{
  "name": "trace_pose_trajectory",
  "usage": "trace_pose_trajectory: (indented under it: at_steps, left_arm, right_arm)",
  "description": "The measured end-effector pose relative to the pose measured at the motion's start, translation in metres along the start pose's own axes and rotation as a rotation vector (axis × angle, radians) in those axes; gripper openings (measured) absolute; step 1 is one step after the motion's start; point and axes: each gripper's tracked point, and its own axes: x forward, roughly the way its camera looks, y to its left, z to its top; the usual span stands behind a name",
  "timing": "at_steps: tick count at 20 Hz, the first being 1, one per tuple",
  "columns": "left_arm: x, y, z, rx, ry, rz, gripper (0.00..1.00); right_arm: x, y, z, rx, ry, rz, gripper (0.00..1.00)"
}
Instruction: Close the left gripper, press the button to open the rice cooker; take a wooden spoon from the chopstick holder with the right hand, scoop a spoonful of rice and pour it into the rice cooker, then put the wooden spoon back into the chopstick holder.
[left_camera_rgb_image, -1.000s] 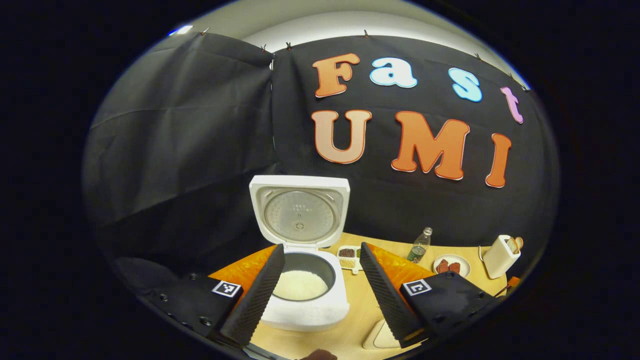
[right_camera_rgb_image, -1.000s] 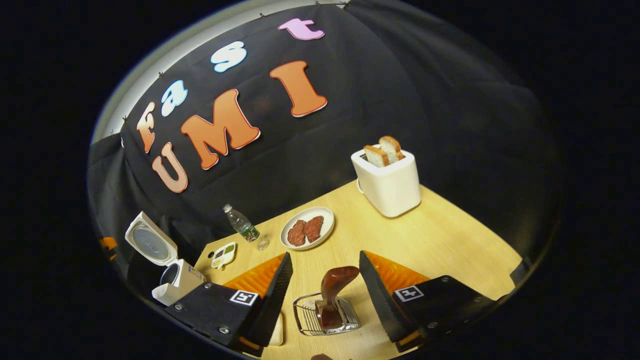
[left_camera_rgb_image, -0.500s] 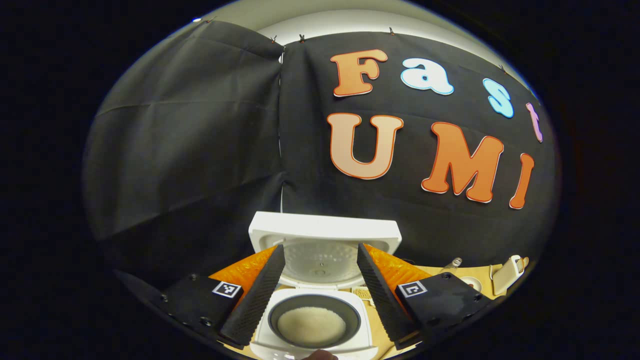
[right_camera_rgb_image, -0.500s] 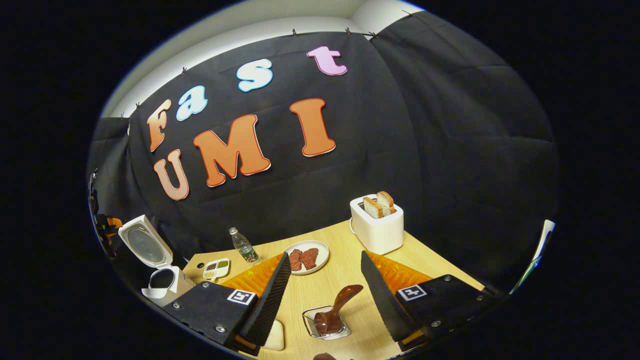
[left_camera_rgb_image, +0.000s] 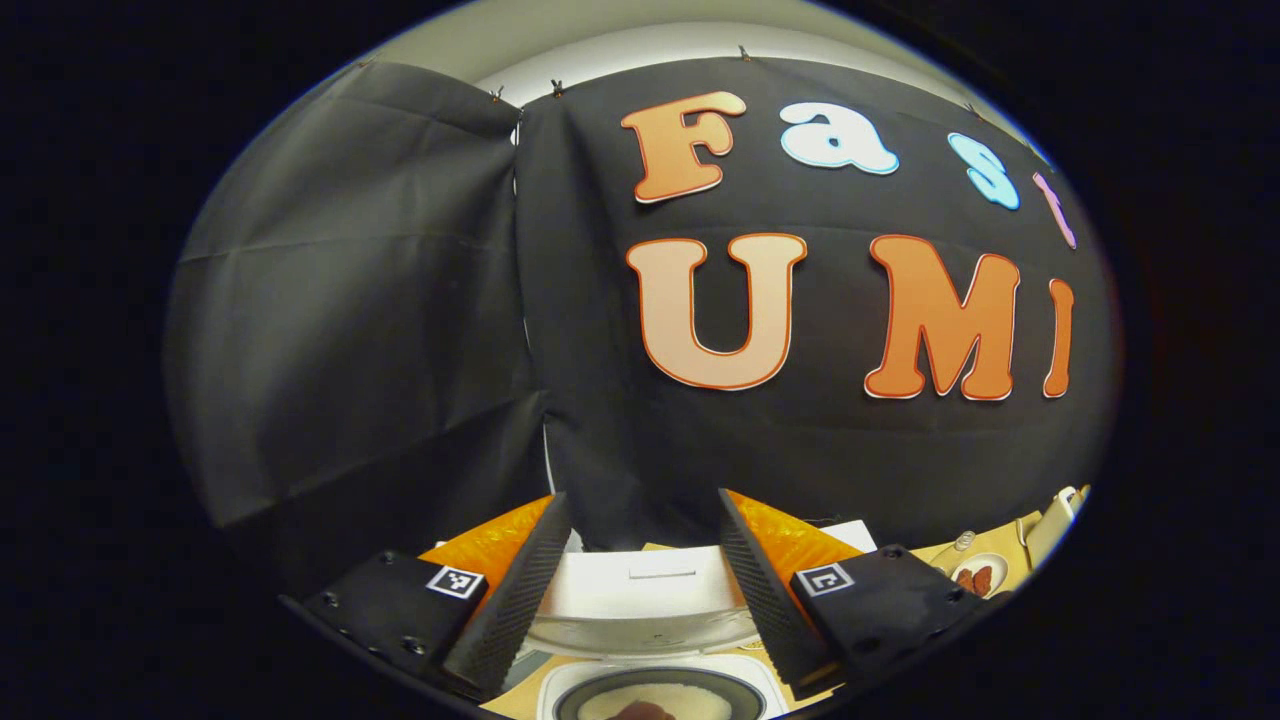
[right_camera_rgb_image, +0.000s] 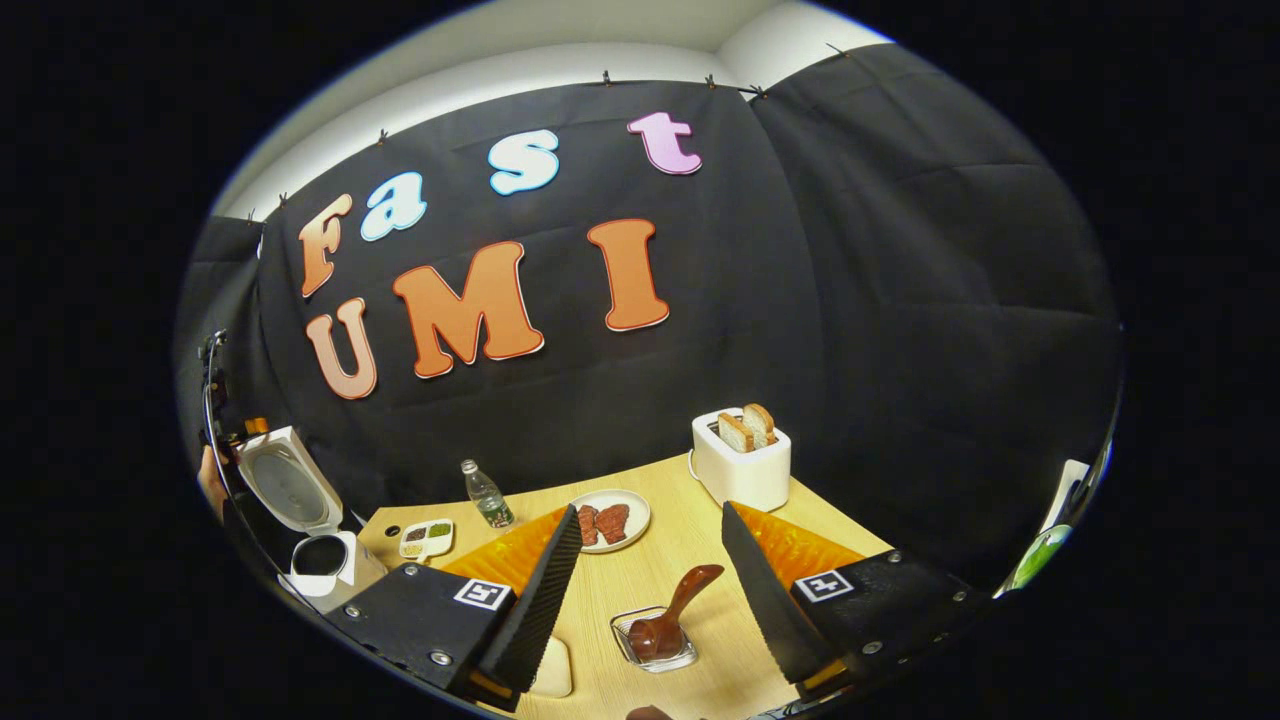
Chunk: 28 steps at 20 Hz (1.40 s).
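Spoon first: your right gripper is wide open and holds nothing, with the spoon between its fingers toward 6 o'clock in the right gripper view. It stands bowl-down in the wire holder, its handle leaning toward 1 o'clock. It looks dark, glossy and smooth, so it may slip. To my eye the spoon is the step in hand. Come down along the handle's lean, centre it between the fingers, and grip the upper handle well clear of the wire rim. Then lift along the lean so the holder doesn't tip.

Your left gripper is also spread wide and empty, hovering over the cooker. The cooker's lid lies between its fingers and the rice at 6 o'clock. From the right gripper view the cooker sits at 8 o'clock, lid up.
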Motion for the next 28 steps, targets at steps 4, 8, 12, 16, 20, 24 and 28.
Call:
trace_pose_trajectory:
  at_steps: [4, 8, 12, 16, 20, 24, 28]
  left_arm:
    - [0.002, -0.003, -0.007, 0.029, 0.083, -0.031, 0.98]
    - [-0.015, -0.016, -0.012, 0.035, 0.150, -0.080, 0.98]
    - [-0.049, -0.017, -0.028, 0.004, 0.258, -0.083, 0.98]
    - [-0.083, -0.017, -0.052, -0.018, 0.382, -0.060, 1.00]
    - [-0.103, -0.027, -0.095, -0.066, 0.541, -0.035, 0.99]
    - [-0.131, -0.025, -0.163, -0.064, 0.704, 0.004, 1.00]
    - [-0.149, -0.027, -0.212, -0.007, 0.836, 0.049, 1.00]
  right_arm:
    - [0.005, 0.002, -0.002, 0.014, 0.002, 0.004, 0.90]
    - [0.015, 0.011, -0.008, 0.051, 0.015, 0.051, 0.91]
    - [0.028, 0.016, -0.016, 0.039, 0.032, 0.093, 0.91]
    - [0.039, 0.018, -0.021, 0.051, 0.054, 0.133, 0.92]
    - [0.049, 0.019, -0.022, 0.038, 0.067, 0.163, 0.92]
    - [0.055, 0.020, -0.024, 0.039, 0.082, 0.184, 0.92]
    - [0.060, 0.020, -0.032, 0.035, 0.119, 0.189, 0.92]
